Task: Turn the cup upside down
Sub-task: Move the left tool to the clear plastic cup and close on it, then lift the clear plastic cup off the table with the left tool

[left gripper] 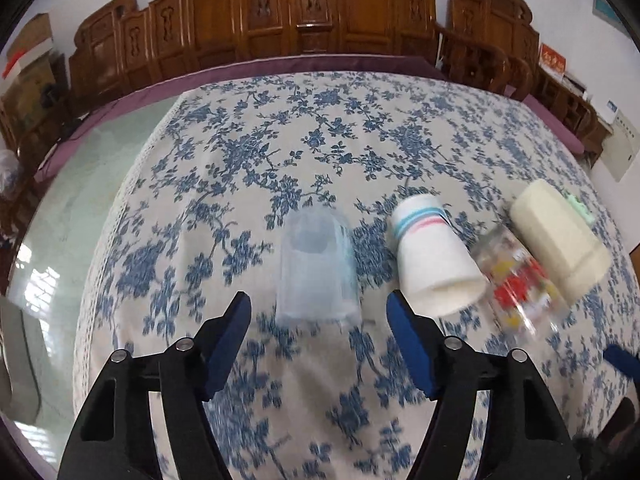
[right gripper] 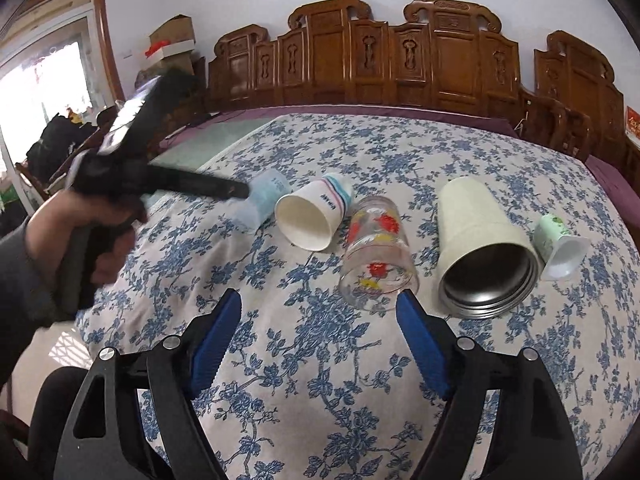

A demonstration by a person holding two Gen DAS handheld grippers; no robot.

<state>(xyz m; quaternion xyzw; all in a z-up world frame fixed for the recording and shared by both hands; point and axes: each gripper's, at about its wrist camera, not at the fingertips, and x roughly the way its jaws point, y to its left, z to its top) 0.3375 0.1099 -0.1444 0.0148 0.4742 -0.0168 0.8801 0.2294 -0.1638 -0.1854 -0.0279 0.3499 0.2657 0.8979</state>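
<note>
Several cups lie on their sides in a row on the blue floral tablecloth. A translucent light-blue cup [left gripper: 316, 268] lies at the left end, mouth toward me. My left gripper [left gripper: 318, 316] is open just in front of it, one finger on each side of the mouth, apart from it. In the right wrist view that cup [right gripper: 262, 200] is partly hidden behind the left gripper's finger [right gripper: 200, 186]. My right gripper [right gripper: 320, 312] is open and empty above the cloth, just before the flowered glass [right gripper: 378, 248].
A white paper cup [left gripper: 432, 256] [right gripper: 312, 216], the flowered glass [left gripper: 516, 280], a cream steel tumbler [left gripper: 560, 236] [right gripper: 484, 248] and a small green-white cup [right gripper: 560, 244] lie further right. Bare glass tabletop [left gripper: 80, 216] shows at left. Carved wooden chairs [right gripper: 400, 56] stand behind.
</note>
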